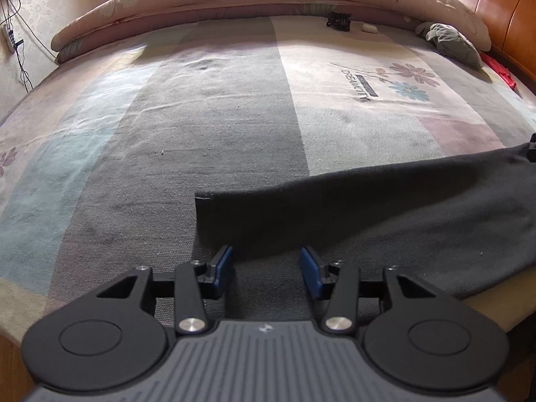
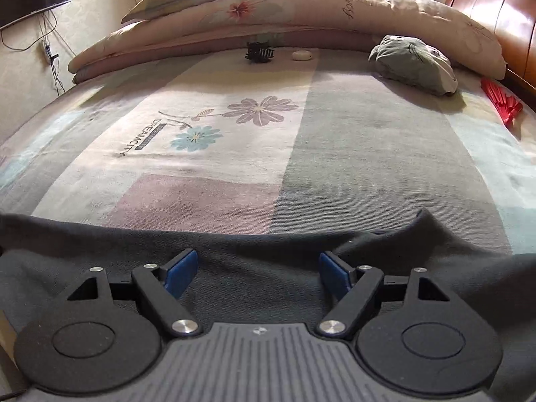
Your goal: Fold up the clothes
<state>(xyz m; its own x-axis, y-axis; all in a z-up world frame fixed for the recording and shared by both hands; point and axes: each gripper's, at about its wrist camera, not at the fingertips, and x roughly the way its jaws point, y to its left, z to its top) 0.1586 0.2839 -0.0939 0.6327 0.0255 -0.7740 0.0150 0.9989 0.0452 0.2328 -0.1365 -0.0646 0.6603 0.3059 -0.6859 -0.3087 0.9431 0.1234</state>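
jaws spread on both; dark garment hem corner only in left view

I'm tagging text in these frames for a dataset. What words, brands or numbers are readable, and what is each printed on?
"DREAMCITY": printed on the bed sheet, beside the flower print, clearest in the right wrist view; the left wrist view shows the same word less sharply.
Cursive script on the folded quilt by the headboard: too distorted to read.
Small emblem on each gripper's housing: a logo, no legible letters.
No numbers are visible.
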